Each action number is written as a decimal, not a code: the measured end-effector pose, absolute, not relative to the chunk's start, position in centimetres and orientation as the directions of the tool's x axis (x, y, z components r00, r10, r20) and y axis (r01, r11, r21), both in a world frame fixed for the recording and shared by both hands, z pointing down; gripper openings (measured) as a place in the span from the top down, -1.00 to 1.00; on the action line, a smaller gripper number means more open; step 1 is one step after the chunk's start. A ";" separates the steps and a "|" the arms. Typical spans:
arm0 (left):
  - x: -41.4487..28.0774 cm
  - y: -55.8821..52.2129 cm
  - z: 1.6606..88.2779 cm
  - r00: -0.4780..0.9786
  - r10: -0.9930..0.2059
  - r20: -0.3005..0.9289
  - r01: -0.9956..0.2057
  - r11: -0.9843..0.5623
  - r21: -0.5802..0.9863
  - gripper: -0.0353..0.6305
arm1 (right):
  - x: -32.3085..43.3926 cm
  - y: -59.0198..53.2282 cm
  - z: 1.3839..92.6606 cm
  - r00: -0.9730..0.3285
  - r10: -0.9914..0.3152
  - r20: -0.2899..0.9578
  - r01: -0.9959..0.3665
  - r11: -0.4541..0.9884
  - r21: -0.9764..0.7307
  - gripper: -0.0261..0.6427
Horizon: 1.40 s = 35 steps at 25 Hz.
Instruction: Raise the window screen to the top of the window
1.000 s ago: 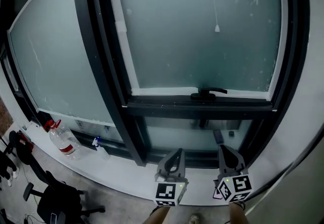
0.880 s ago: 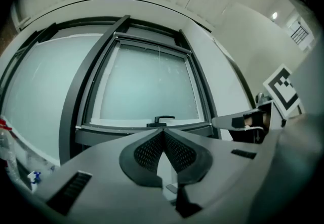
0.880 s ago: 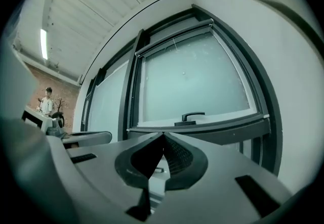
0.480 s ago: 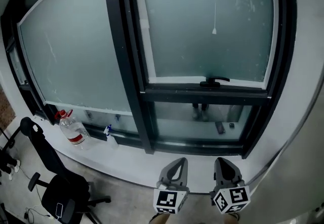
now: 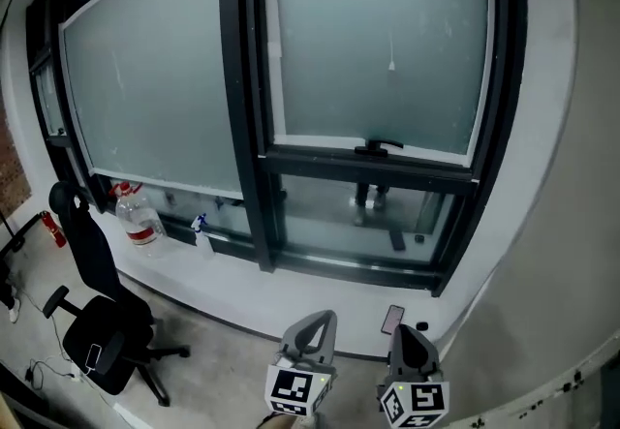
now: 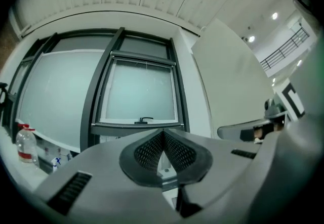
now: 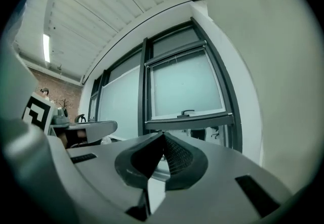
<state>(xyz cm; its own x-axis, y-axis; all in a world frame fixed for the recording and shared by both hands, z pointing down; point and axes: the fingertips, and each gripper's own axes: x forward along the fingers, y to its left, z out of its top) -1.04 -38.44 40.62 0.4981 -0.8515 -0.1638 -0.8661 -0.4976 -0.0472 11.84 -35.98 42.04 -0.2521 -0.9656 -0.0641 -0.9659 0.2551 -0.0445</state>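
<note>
Both closed, left gripper (image 5: 324,318) and right gripper (image 5: 406,331) hang well apart from the window (image 5: 378,59) and pull cord (image 5: 391,49).

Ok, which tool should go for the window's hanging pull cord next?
Right, probably. The right tool sits almost directly below the pull cord; the left tool is further to the side. Both are shut, empty and well back from the window.

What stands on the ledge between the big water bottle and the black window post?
A small spray bottle with a blue top; the head view shows it.
</note>
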 end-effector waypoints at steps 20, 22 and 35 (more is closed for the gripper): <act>-4.9 -19.0 41.4 0.407 -0.907 -0.113 -0.914 -0.403 -0.050 0.88 | 13.8 -18.7 45.7 -0.257 -0.966 0.034 -0.963 0.253 -0.091 0.90; -7.1 -16.8 42.1 0.386 -0.916 -0.105 -0.922 -0.385 -0.032 0.88 | 12.3 -16.8 45.8 -0.266 -0.963 0.036 -0.961 0.262 -0.084 0.90; -20.3 -1.6 39.9 0.317 -0.940 -0.127 -0.946 -0.304 -0.108 0.88 | 2.9 -5.3 43.9 -0.263 -0.964 -0.031 -0.963 0.265 -0.045 0.90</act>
<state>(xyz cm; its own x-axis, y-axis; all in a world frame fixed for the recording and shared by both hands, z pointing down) -20.31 -1.65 39.87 0.3165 -0.9401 -0.1265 -0.9465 -0.3042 -0.1078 2.86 -5.27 43.87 -0.2633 -0.9642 -0.0313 -0.9633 0.2645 -0.0449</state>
